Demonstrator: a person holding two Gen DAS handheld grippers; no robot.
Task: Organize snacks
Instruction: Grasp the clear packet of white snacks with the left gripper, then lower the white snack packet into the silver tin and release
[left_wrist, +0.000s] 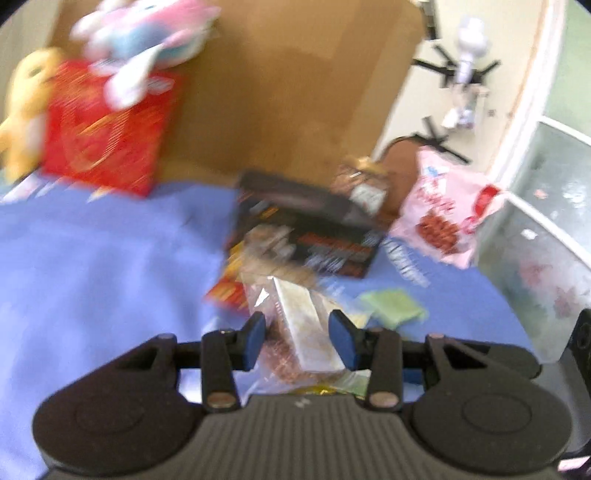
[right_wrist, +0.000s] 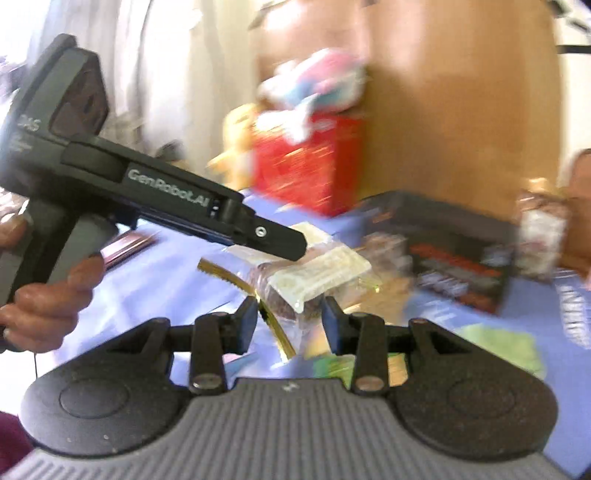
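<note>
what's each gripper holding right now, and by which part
Both hold the same clear snack packet: the left gripper clamps one end, the right gripper the opposite end, near its gold-edged seal.

"GenRobot.AI" in pale letters on left gripper (right_wrist: 295, 251) body, right wrist view. Snack pack print all blurred, unreadable.

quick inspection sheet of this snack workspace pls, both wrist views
surface: blue cloth over the table.
job's things: clear cellophane snack packet; black snack box; red box; pink bag.
clutter: green packets; plush toys.
grippers: left gripper and right gripper both straddle the clear packet; contact blurred.
cables: nothing seen.
surroundings: brown board behind.
</note>
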